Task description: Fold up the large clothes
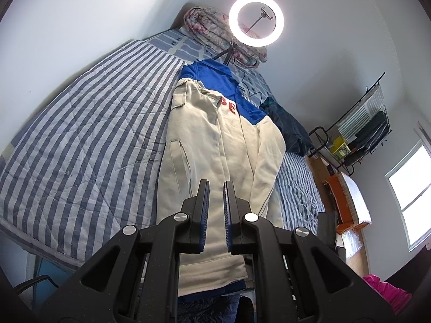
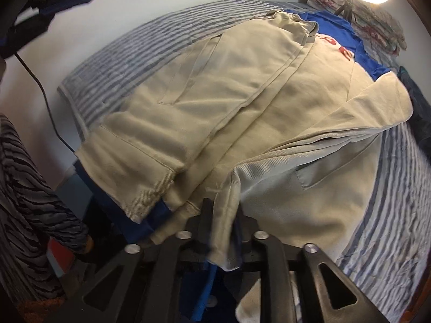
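Lying lengthwise on the striped bed [image 1: 80,123], the cream-and-blue jacket [image 1: 215,140] ran collar-far, hem-near. Right gripper [image 2: 225,210] sat at the hem, jaws part-open around a cuff fold. Left gripper [image 1: 216,188] hovered above the hem, nearly closed, empty.

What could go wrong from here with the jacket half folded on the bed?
1. The hem fold between the right claw fingers may drag or unfold as it pulls away; whether the pads still press it is unclear.
2. The jacket hem hangs over the bed edge, so it could slide off.
3. The ring light cable crosses the blue collar end and may snag.
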Available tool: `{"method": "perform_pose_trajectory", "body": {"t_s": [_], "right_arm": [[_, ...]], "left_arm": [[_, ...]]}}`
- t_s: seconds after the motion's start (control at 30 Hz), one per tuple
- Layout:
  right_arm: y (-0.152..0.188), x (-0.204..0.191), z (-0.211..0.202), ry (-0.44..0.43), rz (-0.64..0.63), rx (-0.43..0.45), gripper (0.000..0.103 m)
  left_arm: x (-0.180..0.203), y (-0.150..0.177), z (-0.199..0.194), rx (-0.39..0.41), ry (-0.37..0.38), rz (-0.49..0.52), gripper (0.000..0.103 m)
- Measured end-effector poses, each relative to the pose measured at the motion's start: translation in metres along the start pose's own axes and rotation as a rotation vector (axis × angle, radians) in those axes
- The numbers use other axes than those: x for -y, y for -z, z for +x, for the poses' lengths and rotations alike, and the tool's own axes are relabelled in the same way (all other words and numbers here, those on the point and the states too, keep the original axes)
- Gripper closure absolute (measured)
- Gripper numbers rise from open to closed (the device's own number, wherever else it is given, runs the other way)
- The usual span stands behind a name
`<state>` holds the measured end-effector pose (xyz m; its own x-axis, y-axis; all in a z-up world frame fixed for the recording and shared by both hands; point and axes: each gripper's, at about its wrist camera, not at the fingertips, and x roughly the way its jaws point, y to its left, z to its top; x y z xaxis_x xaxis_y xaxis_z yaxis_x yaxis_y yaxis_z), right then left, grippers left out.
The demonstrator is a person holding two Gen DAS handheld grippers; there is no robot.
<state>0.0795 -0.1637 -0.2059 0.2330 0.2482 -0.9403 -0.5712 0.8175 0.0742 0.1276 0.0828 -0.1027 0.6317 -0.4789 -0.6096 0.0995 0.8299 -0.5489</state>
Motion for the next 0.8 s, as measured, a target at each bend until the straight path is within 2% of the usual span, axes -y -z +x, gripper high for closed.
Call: {"method": "perform_pose_trajectory", "body": {"t_s": [0.07,0.17,0.23,0.3,0.37,0.5,0.73,0.8], "right_arm": [[0.002,0.000,-0.008,-0.039,0.008,0.012,0.064],[0.006,0.012,-0.029,-0.154,0.091,0.052,0.064],[0.009,0.024,-0.050,-0.220,0.141,0.109,0.064],[0.011,0.038,-0.067,-0.247,0.180,0.168,0.063],[0.012,0.059,-0.082,-0.249,0.239,0.231,0.059],[0.012,0.104,-0.092,-0.205,0.346,0.302,0.059],[0.000,0.184,-0.086,-0.139,0.522,0.389,0.058],[-0.002,0.208,-0.079,-0.153,0.582,0.399,0.054]], "left_arm": [[0.002,-0.002,0.004,-0.015,-0.013,0.012,0.096],[0.008,-0.010,0.014,-0.038,-0.029,0.048,0.096],[0.011,-0.017,0.021,-0.047,-0.035,0.069,0.096],[0.014,-0.023,0.027,-0.051,-0.037,0.084,0.096],[0.018,-0.030,0.035,-0.058,-0.030,0.091,0.095],[0.018,-0.036,0.053,-0.081,-0.016,0.069,0.095],[0.021,-0.037,0.070,-0.111,0.002,0.047,0.094],[0.020,-0.037,0.074,-0.119,0.003,0.040,0.094]]}}
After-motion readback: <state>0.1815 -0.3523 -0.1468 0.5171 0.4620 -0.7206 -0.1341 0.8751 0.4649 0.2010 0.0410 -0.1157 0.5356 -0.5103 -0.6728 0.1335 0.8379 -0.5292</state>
